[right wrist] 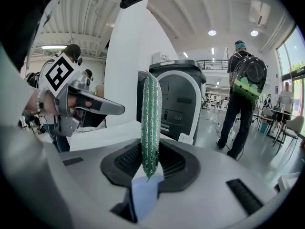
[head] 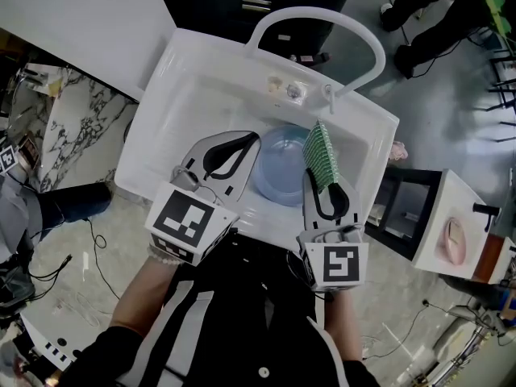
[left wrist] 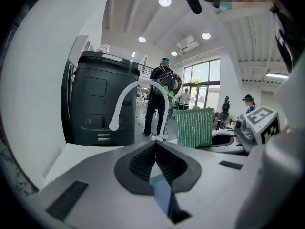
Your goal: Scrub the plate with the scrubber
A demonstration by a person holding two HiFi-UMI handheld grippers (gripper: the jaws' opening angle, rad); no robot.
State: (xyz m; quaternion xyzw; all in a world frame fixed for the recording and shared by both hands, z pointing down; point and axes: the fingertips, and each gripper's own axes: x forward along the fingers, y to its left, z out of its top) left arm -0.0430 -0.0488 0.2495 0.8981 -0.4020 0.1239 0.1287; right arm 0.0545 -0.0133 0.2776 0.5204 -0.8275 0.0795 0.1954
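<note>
While a person stands at a white moulded plastic sink (head: 165, 107), the right gripper (head: 324, 182) clamps its jaws on a green, ribbed rectangular scrubber (head: 322, 153). The scrubber stands upright on edge over the right rim of a round, pale blue plate (head: 278, 172), which lies flat in the basin. The left gripper (head: 254, 139), jaws pressed together on nothing, hovers at the plate's left edge. A white arched faucet (head: 316, 16) curves over the sink's far side.

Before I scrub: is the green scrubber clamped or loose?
Clamped: jaws of the right gripper press both sides of the upright, flat green mesh scrubber.
</note>
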